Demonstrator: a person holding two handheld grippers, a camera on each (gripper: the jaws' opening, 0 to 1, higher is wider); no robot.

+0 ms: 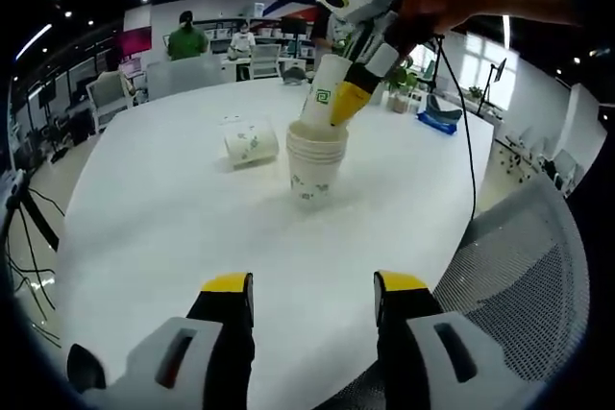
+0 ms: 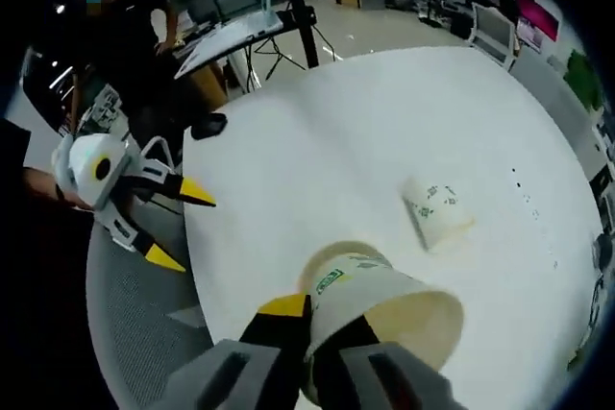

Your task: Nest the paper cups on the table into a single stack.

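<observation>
Three groups of white paper cups sit on the round white table [image 1: 173, 228]. The right gripper [image 1: 348, 93] pinches one white paper cup with a green logo [image 1: 325, 91], tilted into the mouth of the upright stack of white paper cups [image 1: 315, 162]. A third cup lying on its side [image 1: 252, 142] rests just beside the stack. The left gripper [image 1: 312, 297] hovers, jaws apart, holding nothing.

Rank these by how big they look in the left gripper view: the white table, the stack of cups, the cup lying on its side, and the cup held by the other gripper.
1. white table, by far.
2. stack of cups.
3. held cup and cup lying on its side: too alike to rank; the right gripper hides part of the held one.
</observation>
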